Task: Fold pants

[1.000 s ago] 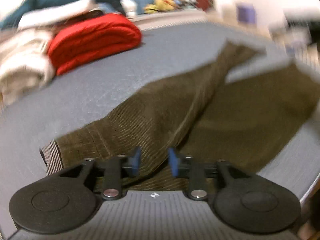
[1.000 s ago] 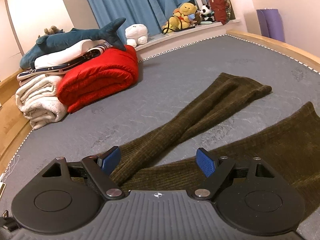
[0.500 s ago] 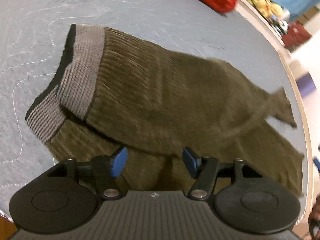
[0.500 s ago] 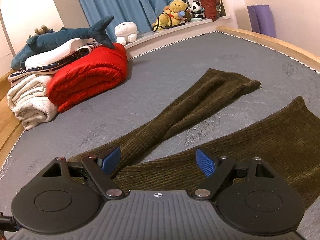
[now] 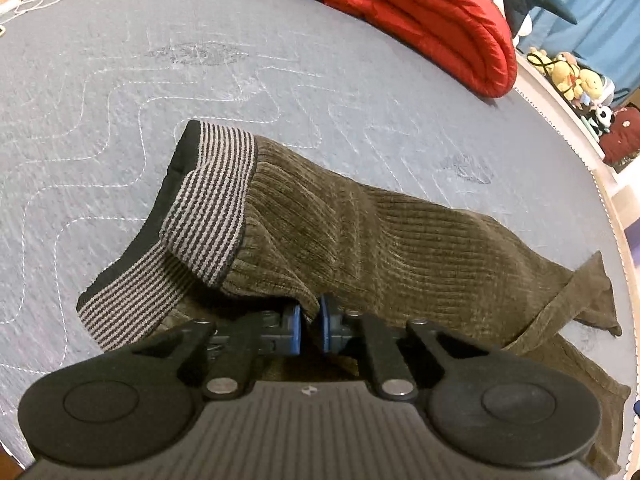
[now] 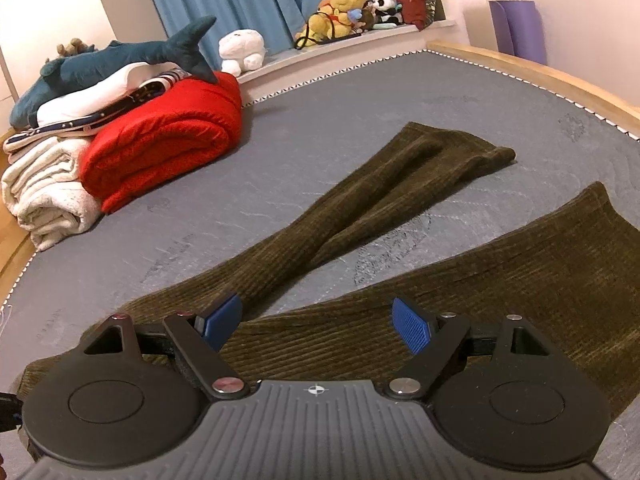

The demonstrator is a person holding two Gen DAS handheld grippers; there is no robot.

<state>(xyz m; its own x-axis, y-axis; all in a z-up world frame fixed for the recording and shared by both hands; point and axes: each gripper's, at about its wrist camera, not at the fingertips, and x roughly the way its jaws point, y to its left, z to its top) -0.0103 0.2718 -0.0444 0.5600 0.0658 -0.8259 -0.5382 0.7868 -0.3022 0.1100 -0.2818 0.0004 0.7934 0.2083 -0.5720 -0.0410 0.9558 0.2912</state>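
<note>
Olive corduroy pants lie on the grey mattress, their striped grey-and-black waistband bunched and folded over at the left. My left gripper is shut on a fold of the pants fabric near the waist. In the right wrist view the pants spread in a V, one leg running to the far right, the other wide at the right. My right gripper is open and empty, low over the crotch area.
A red rolled blanket, white towels and a plush shark are stacked at the mattress's far left. Stuffed toys sit on the sill. The wooden bed frame rims the right side.
My left gripper has swung to the waistband end, lowered and shut on a fold of the pants. My right gripper has stayed open and drifted slightly.
</note>
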